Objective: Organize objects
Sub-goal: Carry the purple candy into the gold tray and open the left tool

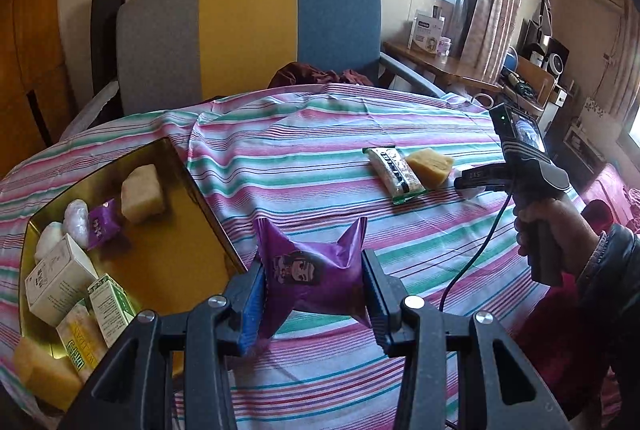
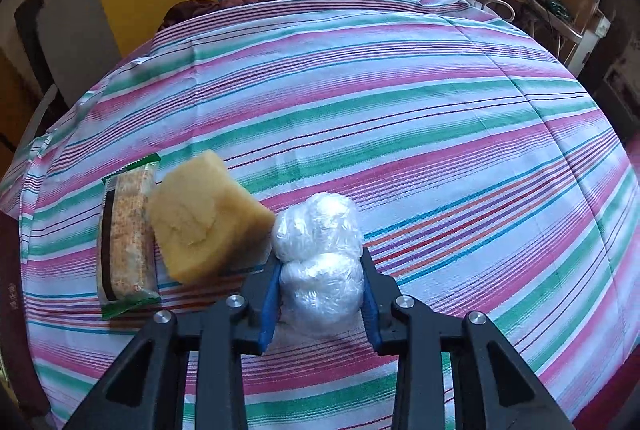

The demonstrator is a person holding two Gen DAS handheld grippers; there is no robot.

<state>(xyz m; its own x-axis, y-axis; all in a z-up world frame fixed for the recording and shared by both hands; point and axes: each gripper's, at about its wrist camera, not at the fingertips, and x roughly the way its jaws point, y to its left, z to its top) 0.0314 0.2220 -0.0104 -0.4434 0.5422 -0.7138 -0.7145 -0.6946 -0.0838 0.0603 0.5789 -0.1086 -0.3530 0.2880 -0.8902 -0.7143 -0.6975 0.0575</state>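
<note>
We have the left tool (image 1: 314,290) clamped on a purple packet (image 1: 316,270), lifted clear of the striped cloth on the tabletop (image 1: 320,134) and just beside the near corner of the gold tin (image 1: 208,206) that already holds boxes, another purple packet and pale blocks. To do this well, we should carry the packet over the rim before lowering, aim for the bare patch in the middle of the tin, and only then let go, since the crinkly wrapper could probably slip. Our right tool (image 2: 320,286) is closed on a white plastic-wrapped bundle (image 2: 320,250) resting on the cloth, touching the yellow block (image 2: 200,218) next to a wrapped snack bar (image 2: 128,230); we should lift it straight up so the block is not dragged along.
</note>
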